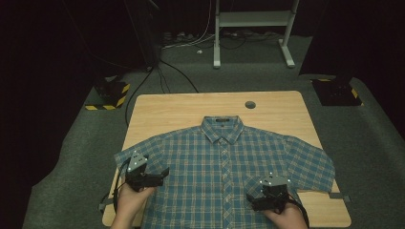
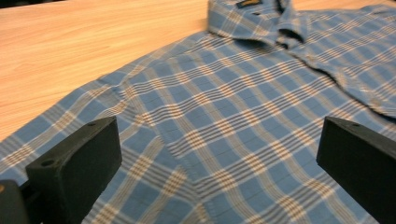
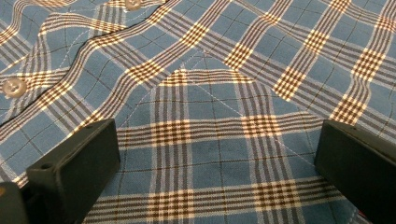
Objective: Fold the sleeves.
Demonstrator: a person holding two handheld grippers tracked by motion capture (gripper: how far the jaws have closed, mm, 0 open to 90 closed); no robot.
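High view shows a blue checked shirt (image 1: pixel 224 164) lying flat and face up on a wooden table (image 1: pixel 167 107). Its collar (image 1: pixel 222 128) points away from the person, and the bottom of the shirt hangs toward the person's edge of the table.

The left gripper (image 1: pixel 152 177) hangs over the shirt's front, beside the sleeve (image 1: pixel 130 155) on that side. In the left gripper view its jaws are spread wide and nothing is between them, just cloth underneath. The right gripper (image 1: pixel 265 199) hangs over the lower front of the shirt, on the other side of the button strip (image 1: pixel 225 167). Its jaws are spread wide too, with only checked cloth below, and two buttons (image 3: pixel 14 87) sit off to one side.

I think the hands are about to pinch the shirt, maybe to fold it.

Things could go wrong here. The cloth lies very flat, so wide jaws may slide over it and close on nothing. If a jaw digs in too deep, it could grab both layers of the shirt, or scrape the table. If one hand grabs and the other misses, the shirt will twist and bunch up. A pull toward the person could drag the whole shirt off the table's near edge. A jaw could also catch on a button near the strip.
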